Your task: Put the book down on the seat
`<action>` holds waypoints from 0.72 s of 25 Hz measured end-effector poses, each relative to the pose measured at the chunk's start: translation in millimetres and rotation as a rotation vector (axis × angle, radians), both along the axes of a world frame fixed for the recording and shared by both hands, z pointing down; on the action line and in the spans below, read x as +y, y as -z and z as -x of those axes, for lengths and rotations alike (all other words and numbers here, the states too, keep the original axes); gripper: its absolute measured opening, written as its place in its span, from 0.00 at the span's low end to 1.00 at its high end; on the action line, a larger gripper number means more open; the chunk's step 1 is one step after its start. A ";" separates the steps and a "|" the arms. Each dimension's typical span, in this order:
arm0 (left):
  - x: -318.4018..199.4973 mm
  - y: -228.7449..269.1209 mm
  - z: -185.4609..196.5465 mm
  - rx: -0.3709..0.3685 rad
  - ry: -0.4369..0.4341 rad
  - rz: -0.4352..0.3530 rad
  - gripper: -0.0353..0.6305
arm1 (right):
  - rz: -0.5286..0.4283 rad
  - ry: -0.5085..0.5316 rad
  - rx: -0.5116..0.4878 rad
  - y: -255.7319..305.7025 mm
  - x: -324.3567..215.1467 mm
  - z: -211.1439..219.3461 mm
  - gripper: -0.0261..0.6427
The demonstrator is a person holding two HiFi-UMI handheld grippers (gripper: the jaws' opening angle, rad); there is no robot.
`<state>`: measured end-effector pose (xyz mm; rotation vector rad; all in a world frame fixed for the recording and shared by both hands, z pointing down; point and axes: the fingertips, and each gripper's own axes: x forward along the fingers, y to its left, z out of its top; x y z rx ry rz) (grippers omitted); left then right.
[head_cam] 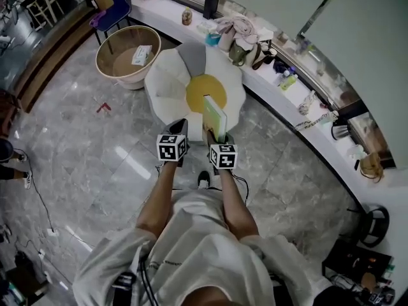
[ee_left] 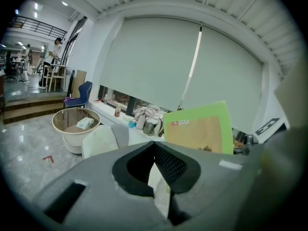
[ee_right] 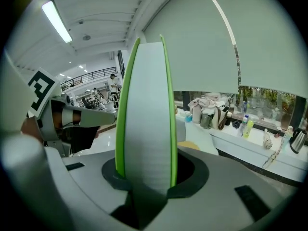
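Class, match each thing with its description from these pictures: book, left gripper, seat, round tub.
Things:
1. book
2. left gripper
3. seat
4. round tub

Descriptions:
a. jaws together, nothing between them
b. white petals round a yellow centre
c. held upright in the right gripper
d. on the floor beside the seat

Pairs: 1-c, 2-a, 3-b, 4-d.

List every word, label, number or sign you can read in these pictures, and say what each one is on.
"VIA": on a white label at the top of the book cover.
The cubes: black-and-white marker squares only, no words.
The pack in the basket: print too small to read.
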<state>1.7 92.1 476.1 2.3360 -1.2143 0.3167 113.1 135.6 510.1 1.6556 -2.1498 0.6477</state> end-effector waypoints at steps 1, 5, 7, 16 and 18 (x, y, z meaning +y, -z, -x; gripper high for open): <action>-1.2 1.1 -6.2 -0.002 0.010 -0.002 0.06 | 0.001 0.012 -0.004 0.4 -3.1 -5.5 0.23; -3.8 -1.4 -24.7 -0.023 0.039 0.000 0.06 | 0.018 0.063 -0.016 -6.3 -12.8 -19.8 0.23; -4.3 -5.4 -29.0 -0.030 0.058 0.009 0.06 | 0.030 0.085 -0.021 -11.2 -14.7 -24.4 0.23; -1.7 -18.4 -17.9 -0.070 0.140 0.023 0.06 | 0.107 0.088 -0.142 -46.6 -19.5 -29.8 0.23; -3.4 -17.7 -9.9 -0.074 0.167 0.022 0.07 | 0.110 0.099 -0.149 -48.1 -23.7 -26.9 0.23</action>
